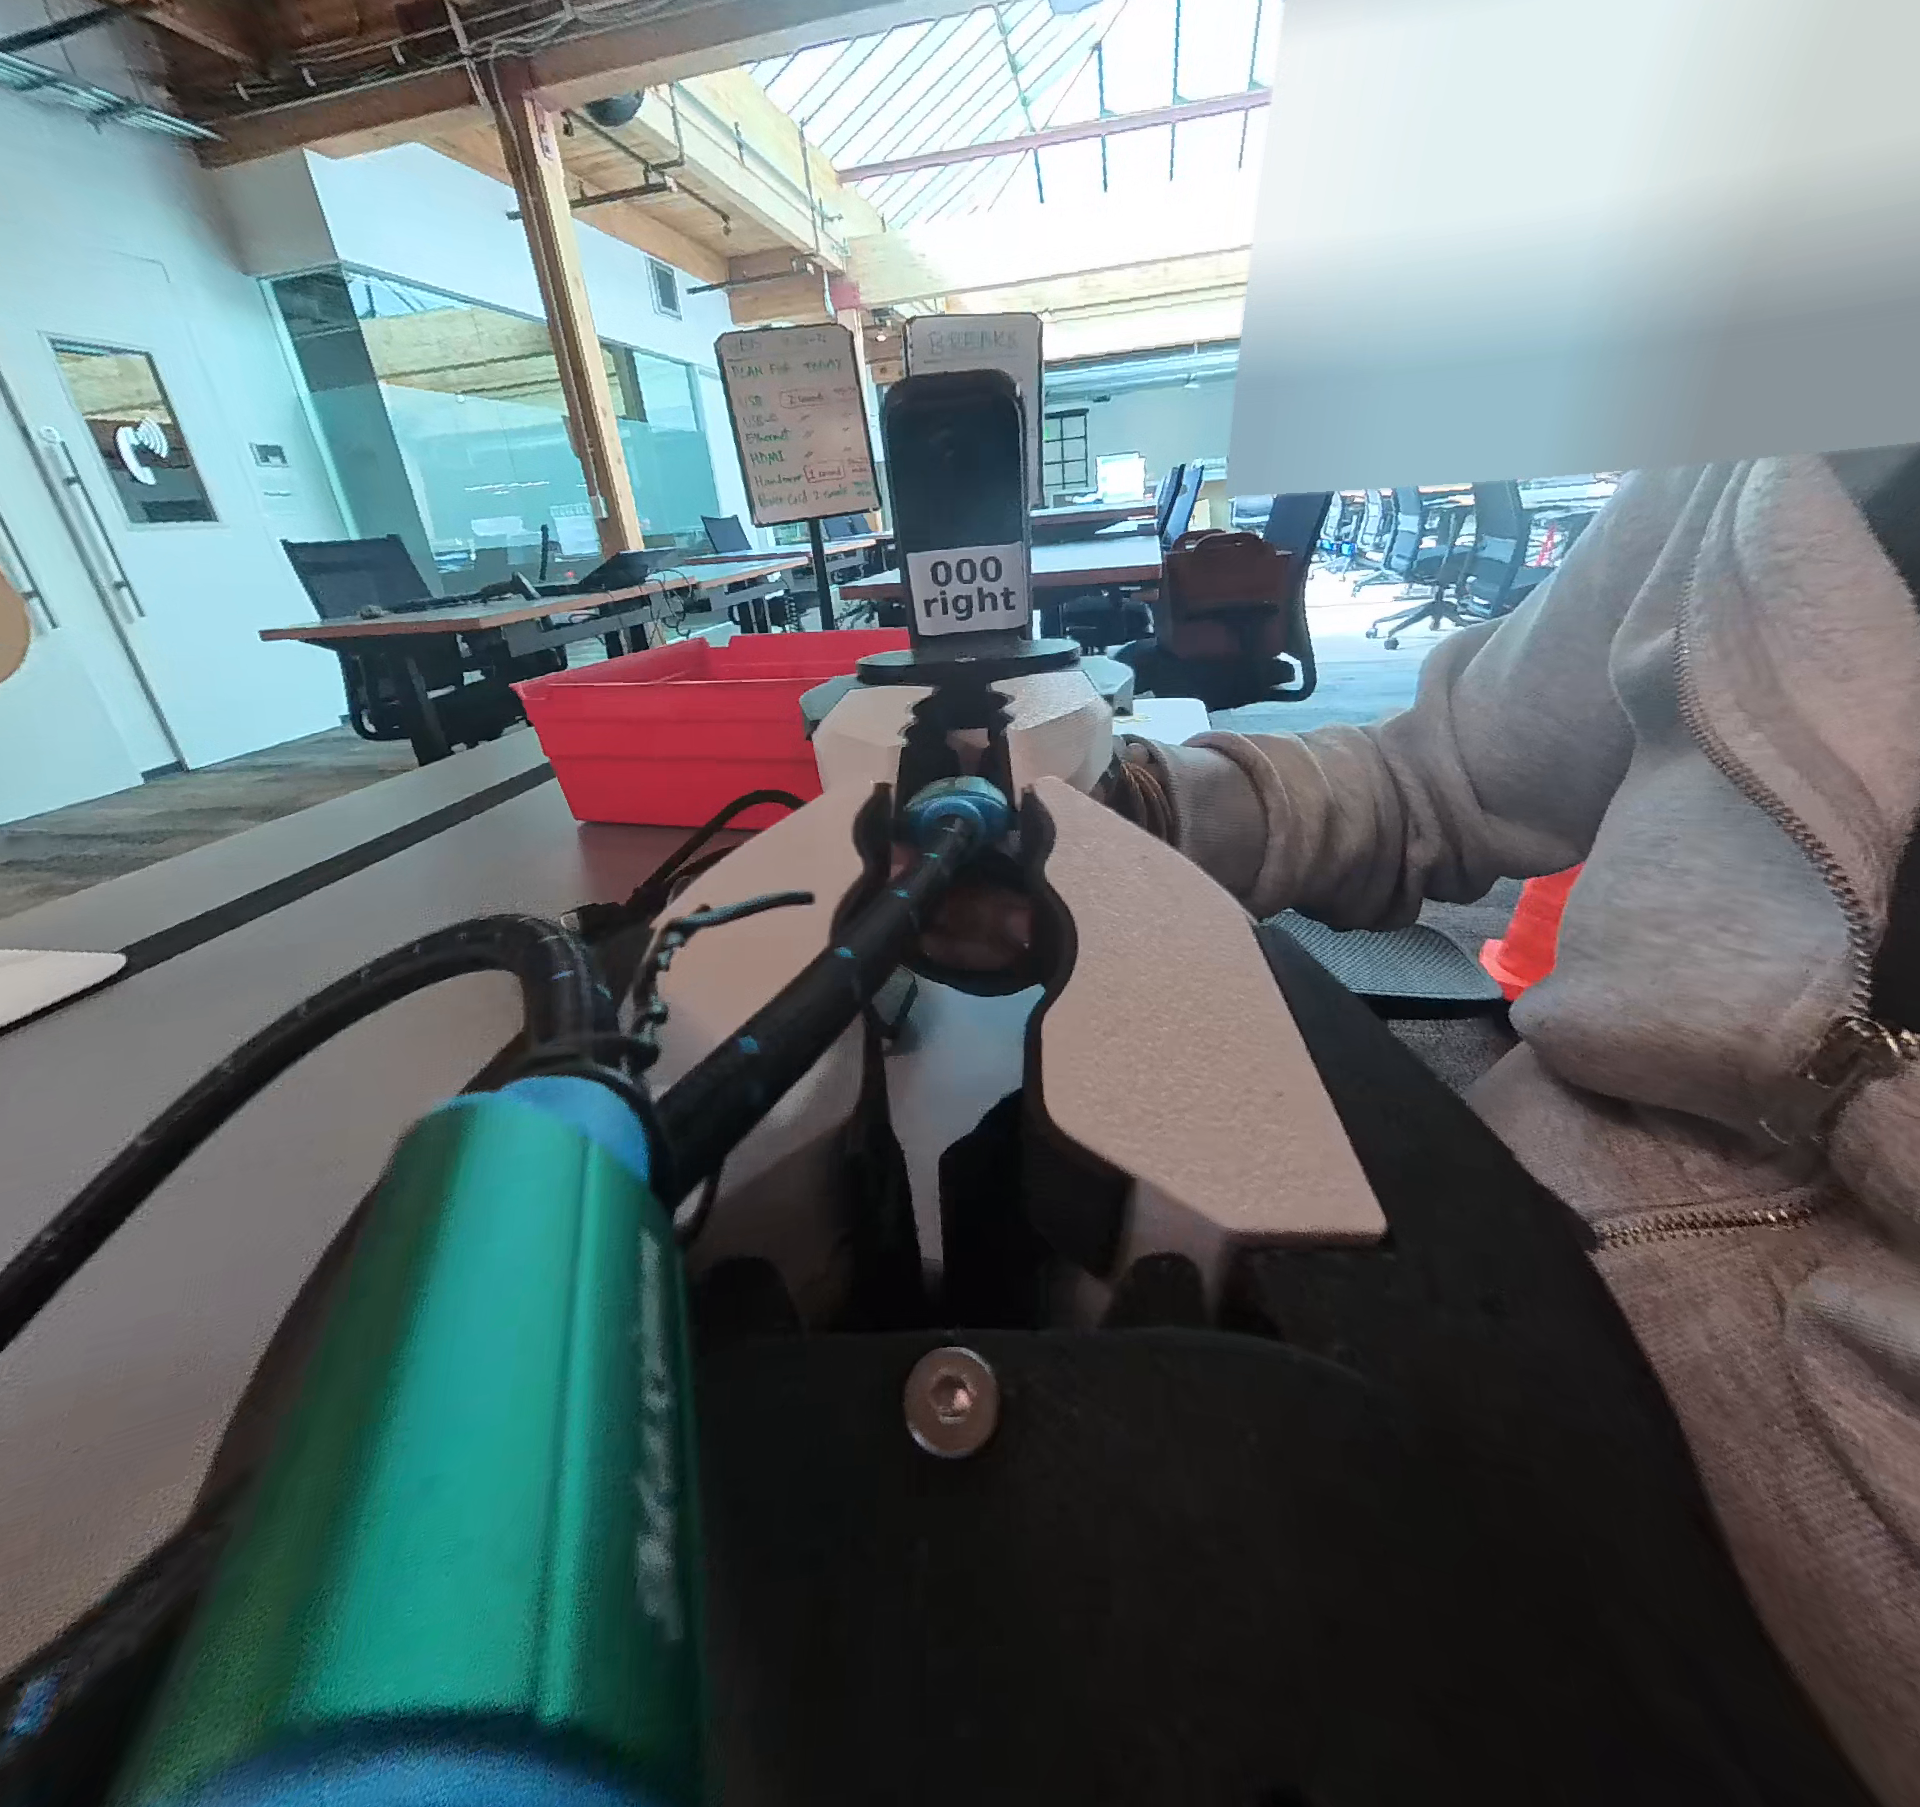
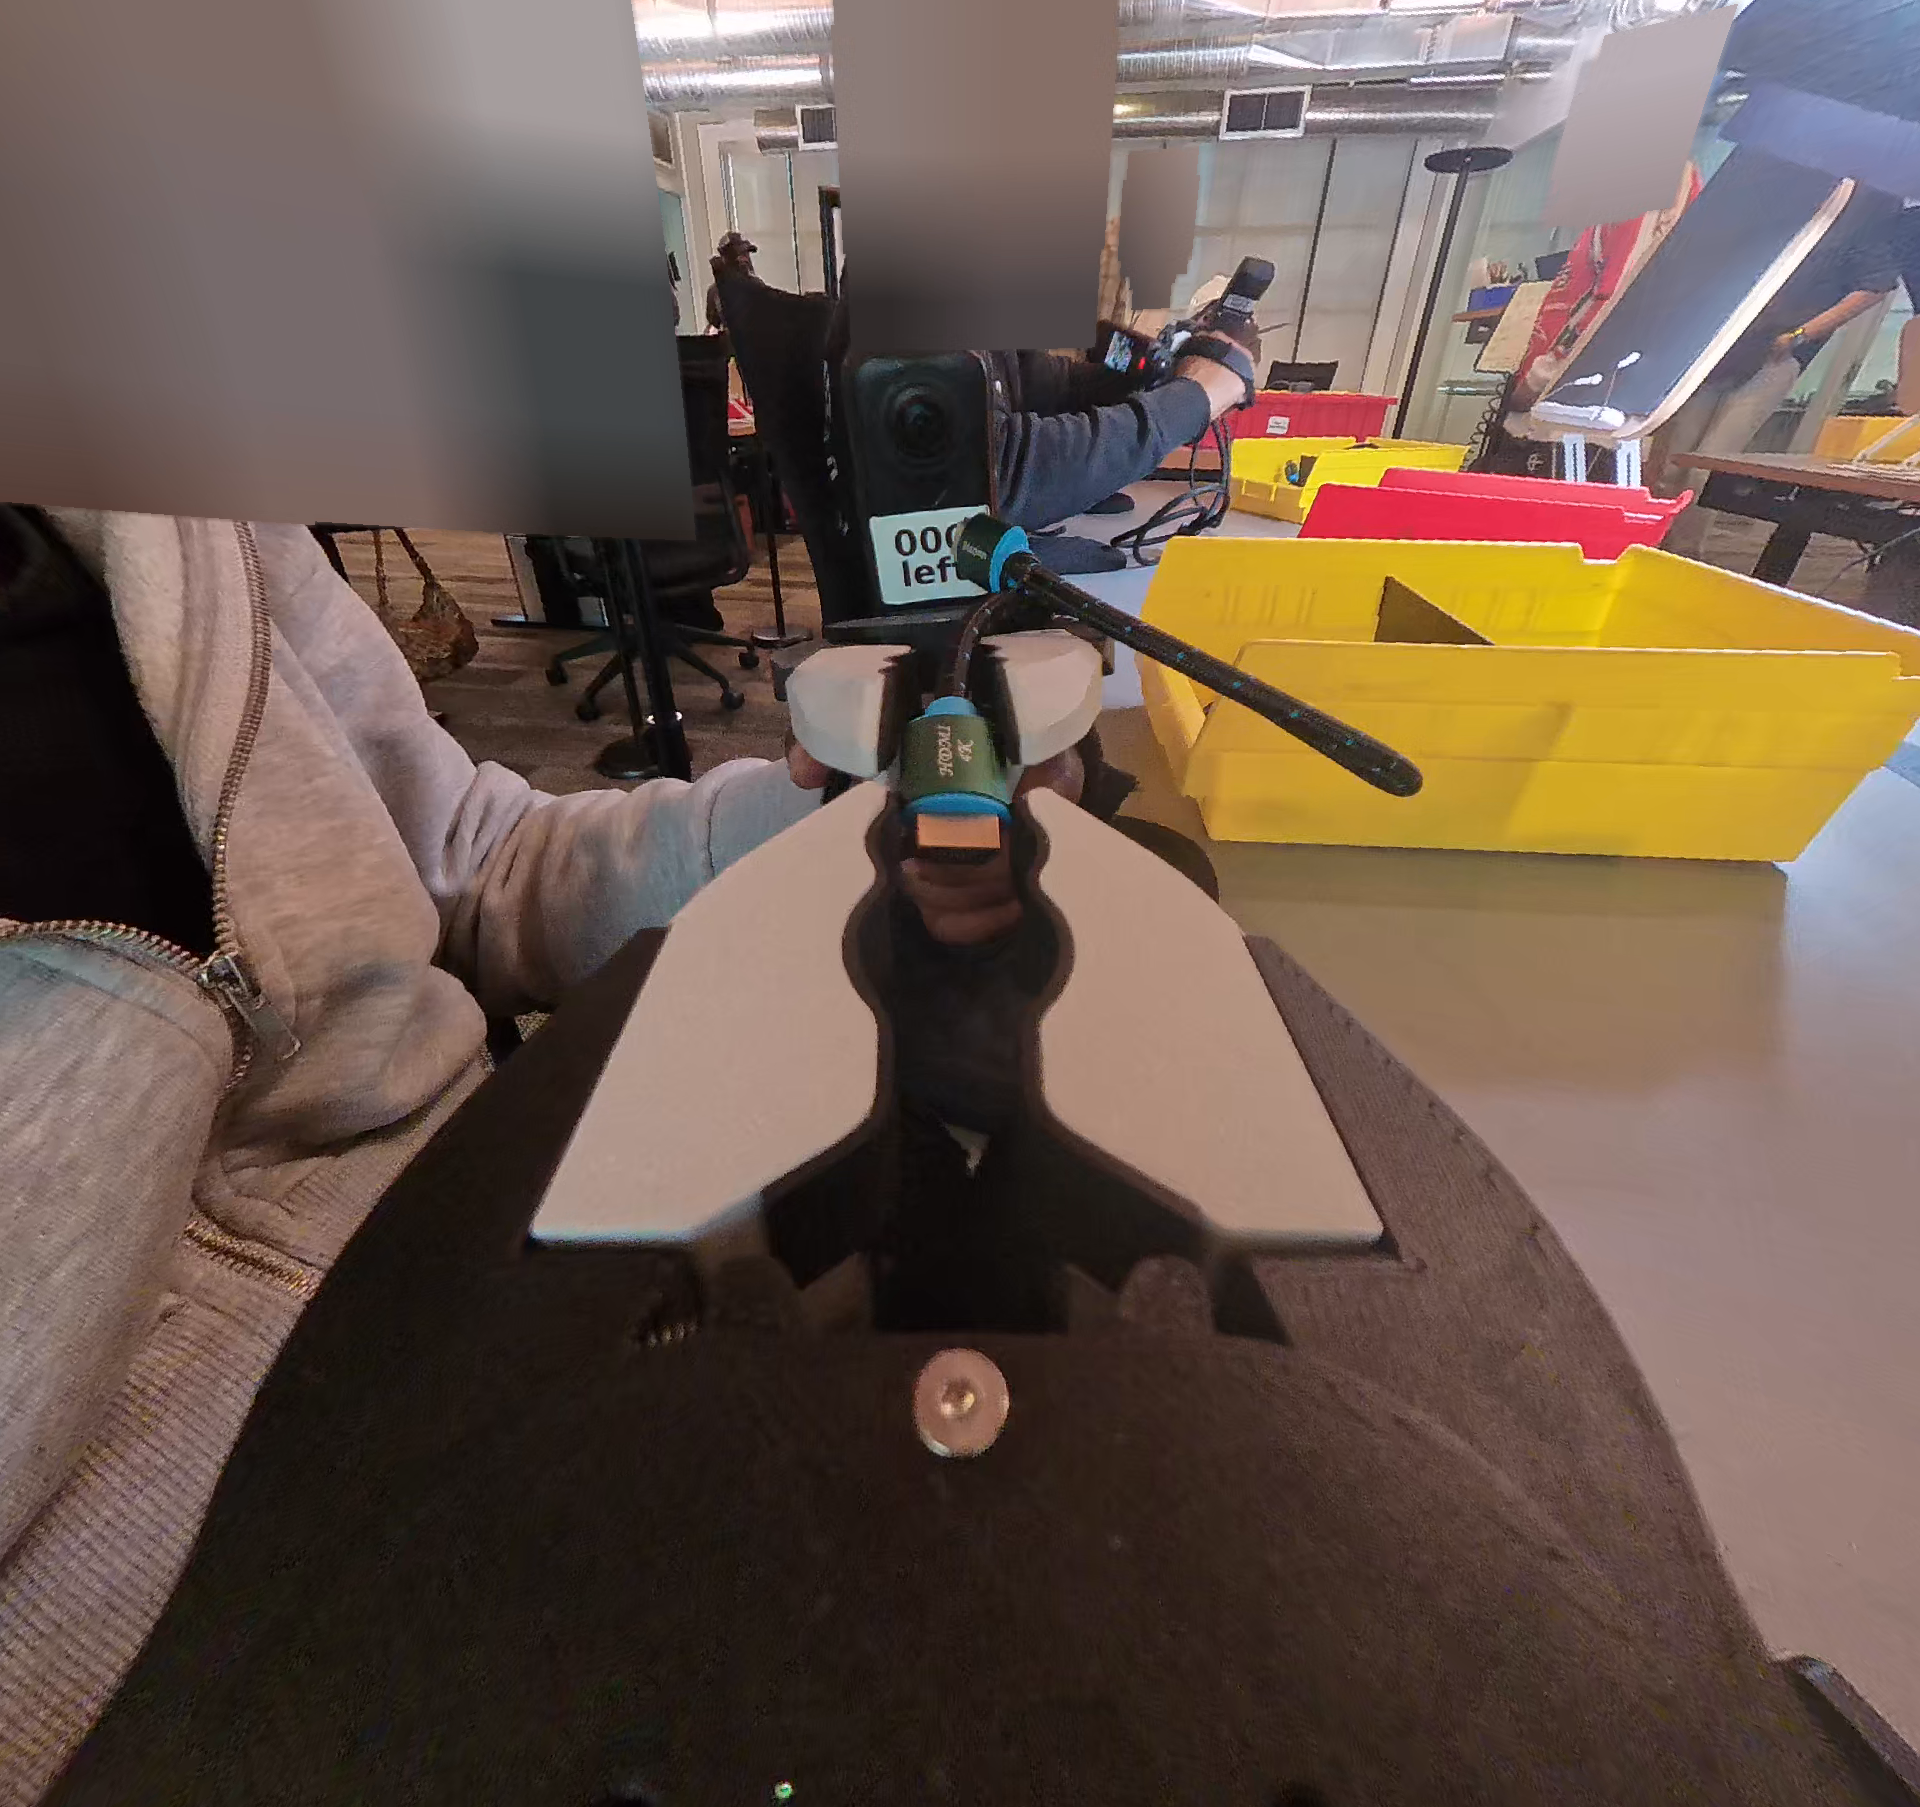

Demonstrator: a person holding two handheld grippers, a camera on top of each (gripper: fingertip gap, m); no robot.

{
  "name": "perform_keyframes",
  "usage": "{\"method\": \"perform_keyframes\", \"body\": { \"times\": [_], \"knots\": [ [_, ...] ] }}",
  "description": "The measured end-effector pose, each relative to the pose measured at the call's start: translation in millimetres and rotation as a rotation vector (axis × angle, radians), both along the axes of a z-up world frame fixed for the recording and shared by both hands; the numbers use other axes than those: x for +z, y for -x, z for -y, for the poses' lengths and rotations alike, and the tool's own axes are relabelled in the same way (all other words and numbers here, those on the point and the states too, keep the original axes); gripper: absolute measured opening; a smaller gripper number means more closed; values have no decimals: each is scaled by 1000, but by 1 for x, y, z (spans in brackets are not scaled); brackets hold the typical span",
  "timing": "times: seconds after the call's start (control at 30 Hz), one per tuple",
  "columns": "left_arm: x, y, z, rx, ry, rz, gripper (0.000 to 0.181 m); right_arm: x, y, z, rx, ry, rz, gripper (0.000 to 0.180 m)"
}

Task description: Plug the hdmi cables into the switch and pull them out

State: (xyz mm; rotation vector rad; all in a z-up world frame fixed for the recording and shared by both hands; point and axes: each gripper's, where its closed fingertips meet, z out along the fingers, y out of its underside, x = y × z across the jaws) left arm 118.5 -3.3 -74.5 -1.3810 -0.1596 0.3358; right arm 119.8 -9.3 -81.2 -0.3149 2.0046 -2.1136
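My two grippers face each other tip to tip above the table. A green HDMI plug with a blue collar and a gold tip sits between both pairs of fingertips. My left gripper is closed on its rear end. My right gripper is closed to plug width around its front. The black braided cable runs back toward the left camera. A second green plug hangs close to that camera and also shows in the right wrist view. No switch is in view.
A red bin stands on the brown table behind the right gripper. A large yellow bin stands at the right, with more red and yellow bins behind it. Grey hoodie sleeves flank both grippers.
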Motion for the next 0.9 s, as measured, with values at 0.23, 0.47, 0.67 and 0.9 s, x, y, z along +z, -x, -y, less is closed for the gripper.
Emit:
{"method": "perform_keyframes", "body": {
  "times": [0.23, 0.47, 0.67, 0.9],
  "knots": [
    [-1, 1, 0, -23, -7, 43, 21, 1, 0, -1, -17, 2, -35, 20],
    [-3, 0, -1, -37, 2, 62, 21, 0, 0, -1, -28, -8, -69, 20],
    [-6, 1, -2, -35, 16, 72, 21, -2, 0, 1, -37, -16, -77, 20],
    [-5, -1, -2, -42, 22, 57, 21, 0, -2, 2, -42, -19, -94, 20]
  ]
}}
